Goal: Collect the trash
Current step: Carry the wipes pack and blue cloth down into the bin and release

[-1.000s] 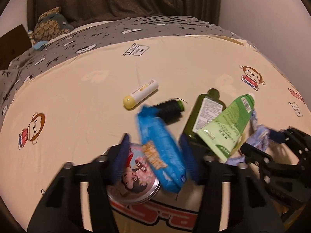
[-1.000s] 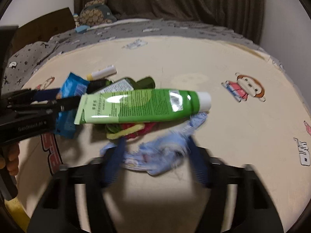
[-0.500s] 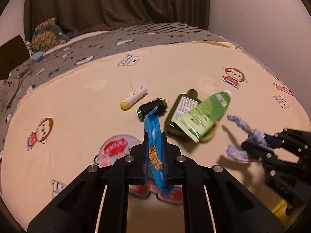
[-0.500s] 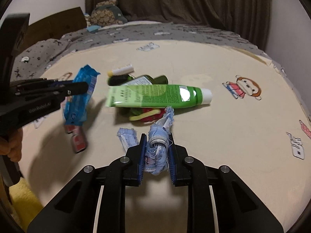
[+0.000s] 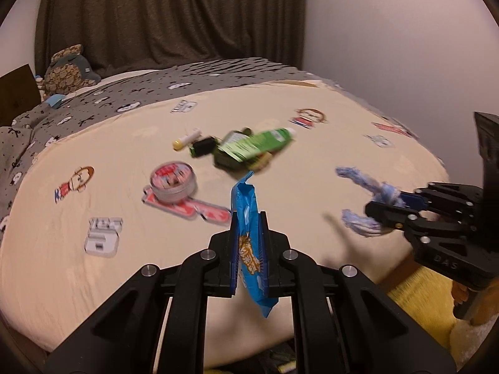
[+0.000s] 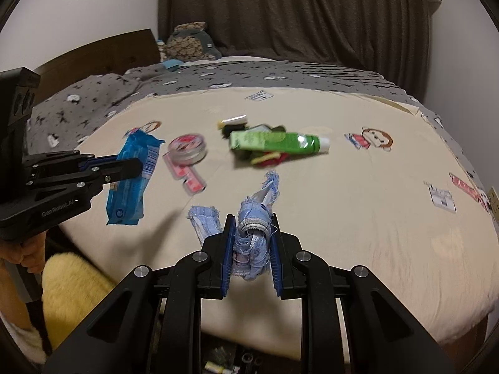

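Cream bedding (image 5: 312, 168) printed with cartoon figures covers the bed, with a grey patterned quilt (image 5: 187, 74) bunched toward the head and a dark curtain (image 6: 296, 9) hanging behind it. Near the middle of the sheet lies a small cluster — a green tube (image 6: 277, 141) resting across a dark green bottle (image 5: 230, 159), a black spool (image 5: 202, 147) and a yellow-capped stick (image 5: 186, 139) just beside them, and red and yellow bands (image 6: 269, 158) poking out under the tube. A round tin (image 5: 173, 181) sits apart from that pile, on a red print. The left gripper (image 5: 248, 243) is pinched on a blue snack wrapper (image 5: 249, 233), which stands on edge between its jaws, clear of the sheet, with one end hanging below them. The right gripper (image 6: 251, 249) clamps a wad of frayed pale-blue fabric (image 6: 252, 230) — loose strips stick up and out to the side. Both grippers are held above the near edge of the bed, well apart from the cluster. A person's hand (image 6: 26, 252) grips the left handle over something fluffy and yellow (image 6: 71, 280).
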A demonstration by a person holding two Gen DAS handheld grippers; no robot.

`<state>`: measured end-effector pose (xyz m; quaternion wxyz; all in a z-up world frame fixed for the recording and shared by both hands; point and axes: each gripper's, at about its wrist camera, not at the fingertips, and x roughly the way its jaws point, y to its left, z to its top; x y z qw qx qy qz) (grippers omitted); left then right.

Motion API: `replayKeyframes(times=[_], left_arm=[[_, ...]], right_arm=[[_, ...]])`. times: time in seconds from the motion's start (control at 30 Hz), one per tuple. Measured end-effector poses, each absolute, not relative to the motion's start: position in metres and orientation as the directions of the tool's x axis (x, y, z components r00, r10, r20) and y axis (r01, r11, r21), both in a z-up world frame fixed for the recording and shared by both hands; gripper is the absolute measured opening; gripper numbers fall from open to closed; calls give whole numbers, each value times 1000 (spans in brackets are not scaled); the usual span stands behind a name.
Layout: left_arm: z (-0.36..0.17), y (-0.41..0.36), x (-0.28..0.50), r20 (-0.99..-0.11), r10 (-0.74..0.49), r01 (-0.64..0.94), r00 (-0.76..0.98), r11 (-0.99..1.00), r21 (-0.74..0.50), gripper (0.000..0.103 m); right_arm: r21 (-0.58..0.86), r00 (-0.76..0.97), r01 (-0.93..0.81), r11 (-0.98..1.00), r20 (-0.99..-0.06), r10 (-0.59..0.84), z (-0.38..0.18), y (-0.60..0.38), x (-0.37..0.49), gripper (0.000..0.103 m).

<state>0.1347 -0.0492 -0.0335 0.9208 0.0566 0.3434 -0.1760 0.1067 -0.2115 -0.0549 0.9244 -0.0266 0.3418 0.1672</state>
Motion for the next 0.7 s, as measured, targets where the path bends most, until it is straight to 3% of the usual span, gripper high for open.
replayKeyframes(times=[0.2,0.7], left_arm=[[-57,-54,79,-662,-344,406,665,911,-66,9],[-173,-67,35,-829,-390,440,401,876,-199,9]], right_arm=[[136,676,-324,936,-659,330,-77,-217,64,22],[201,460,-243,949,-837,295,-177,-213,26,22]])
